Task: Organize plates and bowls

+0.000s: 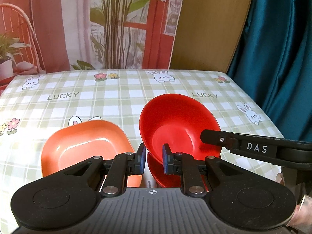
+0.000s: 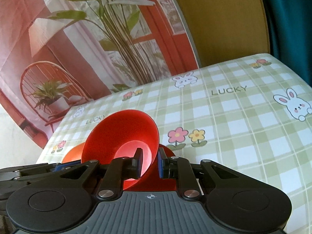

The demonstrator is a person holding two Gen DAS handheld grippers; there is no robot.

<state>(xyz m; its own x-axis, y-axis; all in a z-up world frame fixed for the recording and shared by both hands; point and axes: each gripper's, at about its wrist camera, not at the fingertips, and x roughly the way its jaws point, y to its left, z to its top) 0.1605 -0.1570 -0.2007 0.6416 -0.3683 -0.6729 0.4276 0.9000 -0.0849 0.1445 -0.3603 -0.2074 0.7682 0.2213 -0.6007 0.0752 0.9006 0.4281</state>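
Observation:
A red bowl (image 1: 179,124) hangs tilted above the checked tablecloth, its inside facing both cameras. My left gripper (image 1: 154,160) is shut on its lower left rim, blue pads on either side of the wall. My right gripper (image 2: 149,162) is shut on the red bowl (image 2: 120,134) at its right rim; one of its fingers (image 1: 214,138) shows inside the bowl in the left wrist view. Under the bowl lies a second red dish (image 1: 163,177), mostly hidden. An orange square plate (image 1: 83,146) rests on the table to the left, with the left gripper (image 2: 64,165) in front of it.
The table (image 1: 124,101) has a green checked cloth with rabbits and "LUCKY" print, bare toward the back and right. A printed backdrop with plants hangs behind it, a brown board (image 1: 206,29) leans at the back right, and a teal curtain (image 1: 276,58) hangs at the right edge.

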